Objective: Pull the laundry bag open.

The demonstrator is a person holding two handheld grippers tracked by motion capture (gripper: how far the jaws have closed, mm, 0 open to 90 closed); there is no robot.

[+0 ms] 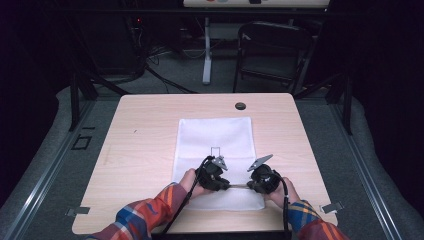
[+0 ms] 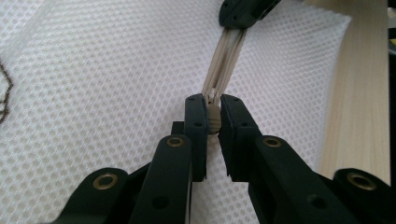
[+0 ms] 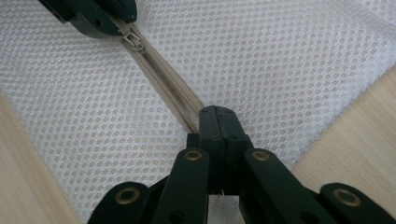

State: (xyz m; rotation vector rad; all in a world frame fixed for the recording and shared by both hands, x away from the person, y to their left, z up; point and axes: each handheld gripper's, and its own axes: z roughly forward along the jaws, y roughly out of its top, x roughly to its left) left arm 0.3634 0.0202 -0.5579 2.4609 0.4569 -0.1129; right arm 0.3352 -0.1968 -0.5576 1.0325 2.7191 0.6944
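Left tool (image 2: 212,116) clamped on the zipper pull (image 2: 213,119); right tool (image 3: 215,122) closed on the zipper tape (image 3: 175,95). Mesh bag (image 1: 215,137) is light, floppy: pinch the tape beside the slider and keep it taut.

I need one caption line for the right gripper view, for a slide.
Right claw shut on the beige zipper tape of a white mesh bag; left claw grips the slider end.

A white mesh bag (image 1: 215,145) lies flat in the middle of the desk (image 1: 145,145), a small dark rectangle marked on it. At its near edge, the left hand-held gripper (image 1: 214,175) and the right hand-held gripper (image 1: 262,179) face each other, a thin pale strip (image 1: 239,186) stretched between them. Plaid sleeves (image 1: 150,212) come in from below. A dark grommet (image 1: 240,106) sits near the desk's far edge, and a folding chair (image 1: 272,50) stands beyond.
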